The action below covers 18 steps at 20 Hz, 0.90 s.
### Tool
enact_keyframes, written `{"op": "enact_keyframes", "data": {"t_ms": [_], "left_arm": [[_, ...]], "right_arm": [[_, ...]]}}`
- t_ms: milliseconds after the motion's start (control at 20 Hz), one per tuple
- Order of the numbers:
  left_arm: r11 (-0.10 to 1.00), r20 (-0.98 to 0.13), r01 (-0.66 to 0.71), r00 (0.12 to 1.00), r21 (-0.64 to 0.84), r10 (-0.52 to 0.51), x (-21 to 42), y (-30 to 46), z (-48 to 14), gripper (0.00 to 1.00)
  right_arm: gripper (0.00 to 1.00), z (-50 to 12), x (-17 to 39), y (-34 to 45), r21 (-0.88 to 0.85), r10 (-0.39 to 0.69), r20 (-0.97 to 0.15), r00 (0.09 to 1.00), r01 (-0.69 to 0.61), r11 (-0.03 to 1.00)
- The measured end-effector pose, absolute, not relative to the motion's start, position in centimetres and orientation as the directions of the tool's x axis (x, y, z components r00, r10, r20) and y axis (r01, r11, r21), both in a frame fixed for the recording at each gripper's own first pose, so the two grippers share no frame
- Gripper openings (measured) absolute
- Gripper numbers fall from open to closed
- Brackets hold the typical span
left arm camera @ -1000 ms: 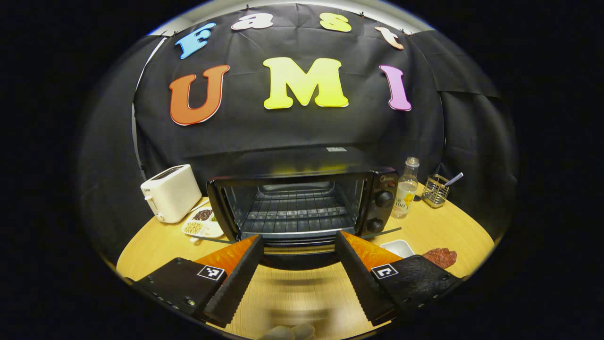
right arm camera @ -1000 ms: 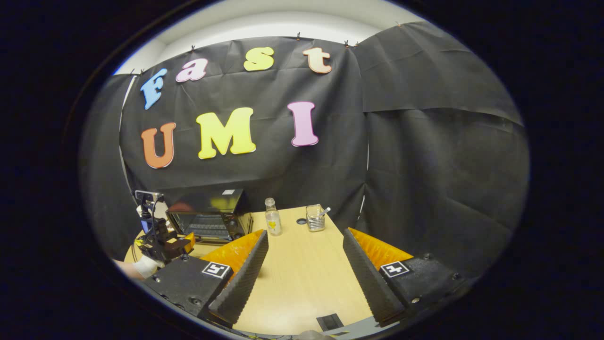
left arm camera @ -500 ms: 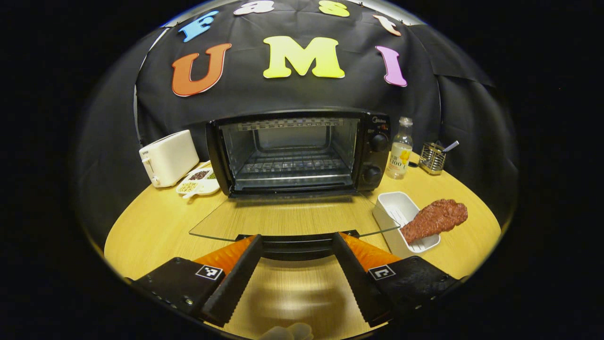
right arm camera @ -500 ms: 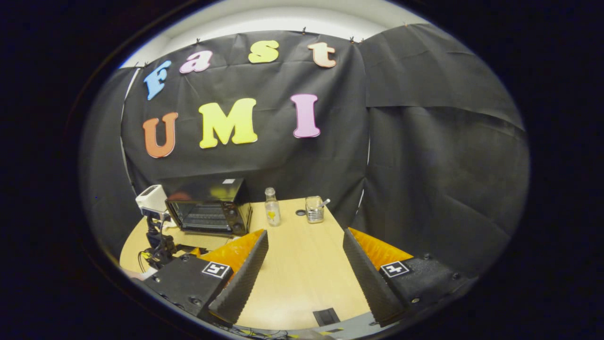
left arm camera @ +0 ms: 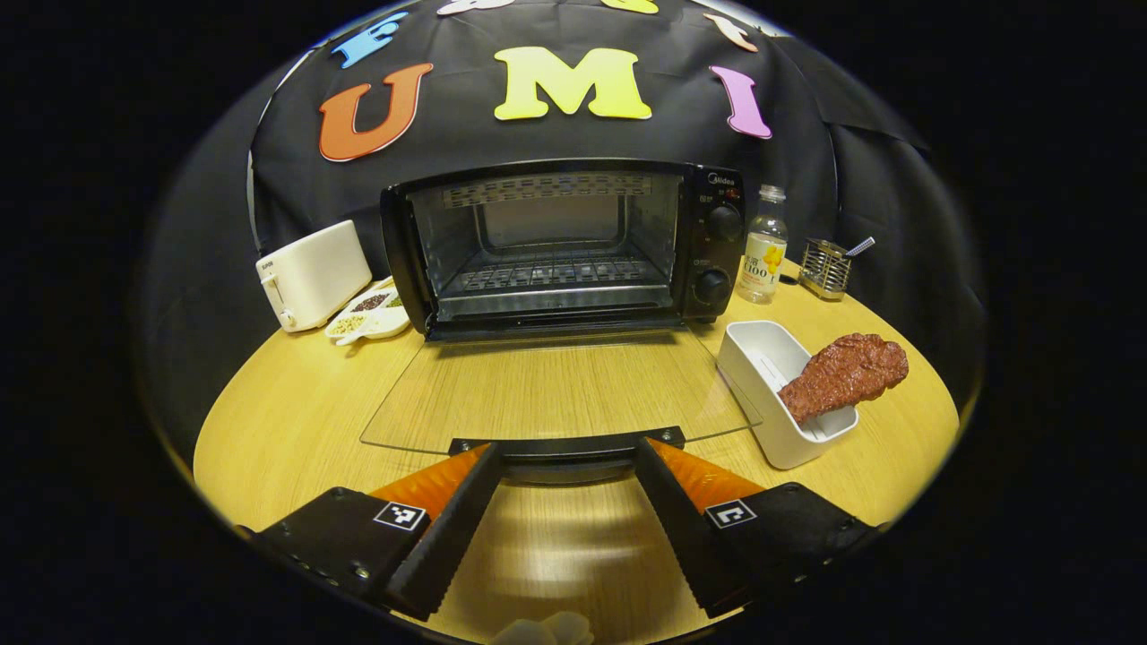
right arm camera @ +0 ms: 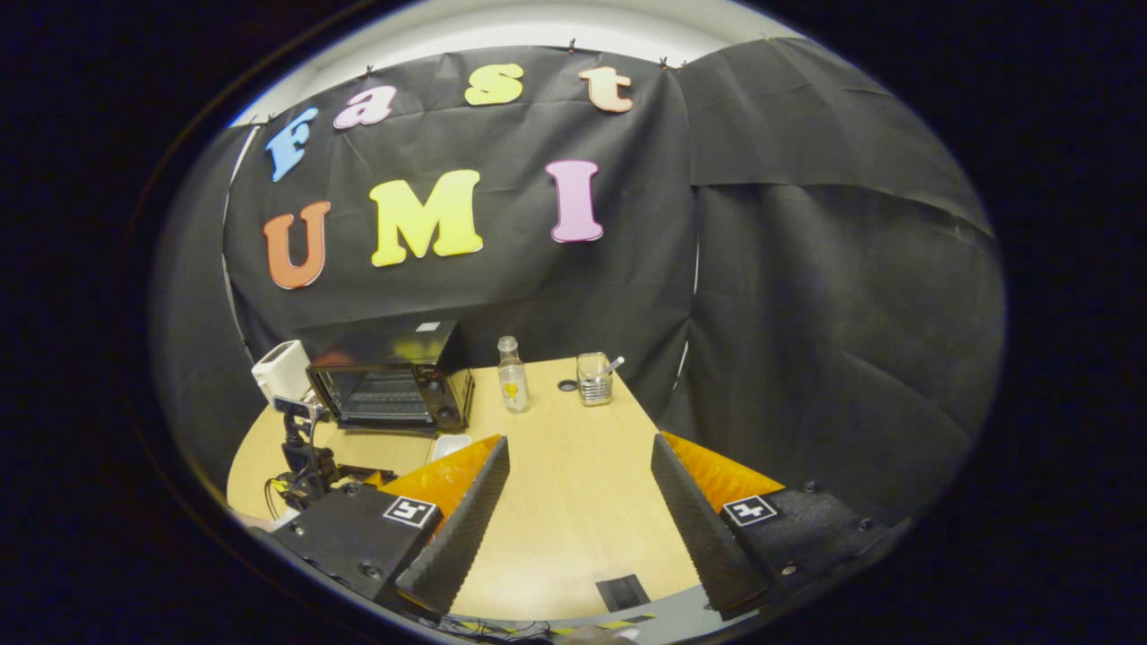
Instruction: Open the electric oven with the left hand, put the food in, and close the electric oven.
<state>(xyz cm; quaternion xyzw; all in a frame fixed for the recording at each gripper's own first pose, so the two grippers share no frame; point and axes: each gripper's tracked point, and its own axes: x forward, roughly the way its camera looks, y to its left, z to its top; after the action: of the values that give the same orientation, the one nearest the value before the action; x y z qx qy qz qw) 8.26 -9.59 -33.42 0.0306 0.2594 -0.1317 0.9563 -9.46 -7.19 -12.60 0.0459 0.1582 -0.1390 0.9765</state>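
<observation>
Moved: oven door (left arm camera: 556,394) dropped lower, now flat.
Left gripper (left arm camera: 567,520): fingers wide apart, either side of door handle (left arm camera: 566,445), gripping nothing.
Right gripper (right arm camera: 579,524): wide open, empty.
Food (left arm camera: 842,374): on white tray (left arm camera: 762,376), right of oven (left arm camera: 564,242).

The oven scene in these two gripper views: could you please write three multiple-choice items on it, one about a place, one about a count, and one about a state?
1. Where does the food lie?
A. On the oven rack
B. On the rim of the white tray, right of the oven
C. On the toaster

2. How many round knobs show on the oven front?
A. Two
B. Four
C. None

3. How is the oven door?
A. Shut
B. Half open
C. Folded down flat

Answers:
1. B, it rests across the tray's edge.
2. A, one knob above the other on the right panel.
3. C, the glass lies level over the table, handle by the open left gripper.
</observation>
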Motion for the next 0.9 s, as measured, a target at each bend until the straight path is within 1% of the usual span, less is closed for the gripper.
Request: {"op": "enact_keyframes", "data": {"t_ms": [150,250,300,350,550,600,750,800,850,900], "left_arm": [[0.962,-0.470,0.271,0.846,-0.030,-0.253,7.6,-8.7,-31.3,0.97],[0.965,-0.442,0.261,0.862,-0.029,-0.247,7.0,-7.7,-29.2,0.97],[0.966,-0.420,0.255,0.874,-0.031,-0.245,6.5,-7.2,-27.7,0.97],[0.967,-0.405,0.253,0.881,-0.033,-0.245,6.2,-6.6,-26.6,0.97],[0.979,-0.353,0.202,0.916,-0.011,-0.193,4.2,-3.6,-22.0,0.97],[0.983,-0.342,0.185,0.924,-0.002,-0.174,3.8,-2.8,-21.0,0.97],[0.992,-0.331,0.123,0.937,0.022,-0.109,2.0,-0.8,-18.1,0.97],[0.995,-0.324,0.099,0.942,0.030,-0.084,1.5,-0.3,-17.0,0.97],[0.997,-0.319,0.071,0.946,0.038,-0.056,1.0,0.2,-16.2,0.97],[0.998,-0.320,0.039,0.947,0.042,-0.024,0.5,0.8,-15.6,0.96]], "right_arm": [[1.00,-14.3,-7.8,-6.6,0.049,-0.215,-0.348,0.912,0.247,0.968],[1.00,-15.9,-6.2,-5.6,0.076,-0.159,-0.377,0.912,0.202,0.976],[0.97,-16.8,-5.3,-5.2,0.085,-0.131,-0.398,0.908,0.179,0.980],[1.00,-18.1,-4.4,-4.7,0.092,-0.096,-0.423,0.901,0.148,0.985],[1.00,-23.2,-0.2,-2.5,0.172,0.049,-0.518,0.854,0.048,0.984],[0.98,-24.6,0.9,-1.8,0.203,0.094,-0.547,0.832,0.023,0.979],[0.96,-27.9,4.4,0.4,0.315,0.222,-0.602,0.767,-0.028,0.949],[0.88,-28.7,5.7,1.2,0.356,0.264,-0.611,0.746,-0.038,0.934],[0.90,-29.8,6.6,1.8,0.397,0.306,-0.626,0.717,-0.044,0.917],[0.84,-30.6,7.4,2.5,0.439,0.349,-0.635,0.689,-0.049,0.897]]}}
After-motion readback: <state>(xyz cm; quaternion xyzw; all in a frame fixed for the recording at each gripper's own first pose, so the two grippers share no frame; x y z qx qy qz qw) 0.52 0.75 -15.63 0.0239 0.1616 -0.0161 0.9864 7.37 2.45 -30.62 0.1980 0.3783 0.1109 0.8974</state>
